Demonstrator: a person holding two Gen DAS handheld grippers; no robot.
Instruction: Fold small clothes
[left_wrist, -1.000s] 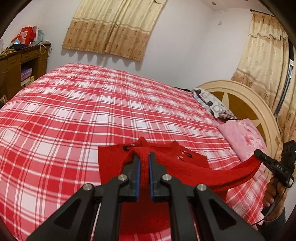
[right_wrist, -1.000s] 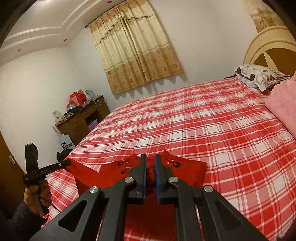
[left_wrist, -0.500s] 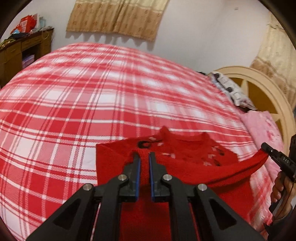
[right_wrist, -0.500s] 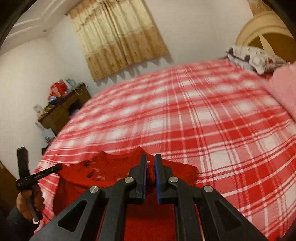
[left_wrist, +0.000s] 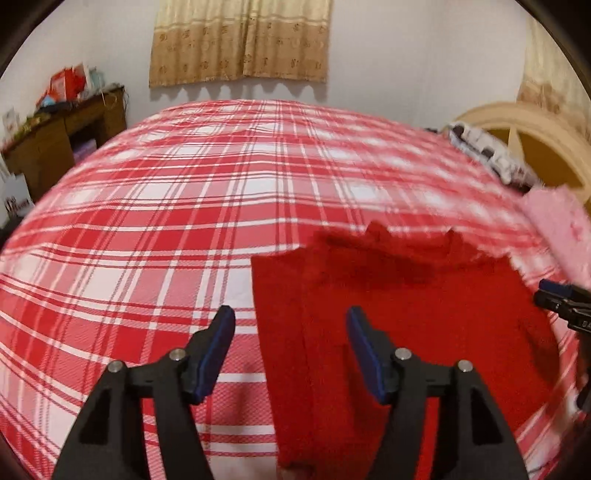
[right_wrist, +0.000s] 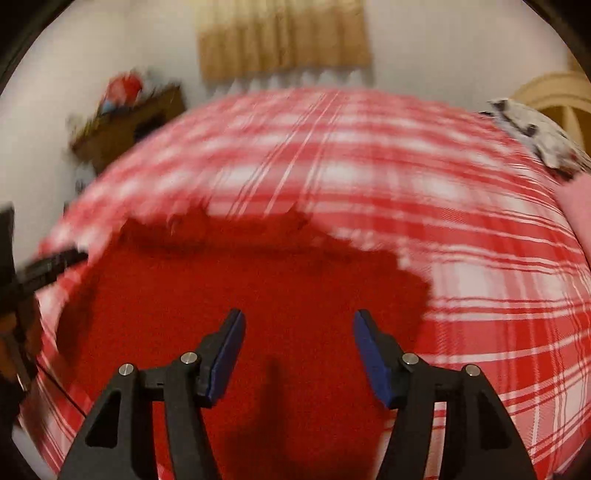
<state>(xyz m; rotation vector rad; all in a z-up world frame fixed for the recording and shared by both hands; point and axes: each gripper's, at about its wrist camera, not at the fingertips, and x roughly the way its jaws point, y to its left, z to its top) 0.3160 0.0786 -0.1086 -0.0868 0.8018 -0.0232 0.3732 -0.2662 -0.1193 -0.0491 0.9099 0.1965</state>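
Note:
A small red knit garment (left_wrist: 406, 332) lies flat on the red and white plaid bed (left_wrist: 184, 206). My left gripper (left_wrist: 291, 332) is open and empty, over the garment's left edge. My right gripper (right_wrist: 299, 336) is open and empty above the garment's right half (right_wrist: 258, 295). The right gripper's tip (left_wrist: 561, 299) shows at the right edge of the left wrist view. The left gripper (right_wrist: 48, 266) shows at the left edge of the right wrist view. The right wrist view is blurred.
A wooden desk with clutter (left_wrist: 62, 125) stands at the far left by the wall. A patterned pillow (left_wrist: 491, 155) and a pink pillow (left_wrist: 561, 221) lie by the round headboard (left_wrist: 535, 129) on the right. Curtains (left_wrist: 240, 40) hang behind the bed.
Both grippers were shut on the garment's edge and held it up. They lowered it forward onto the bed and opened, and the garment now lies flat.

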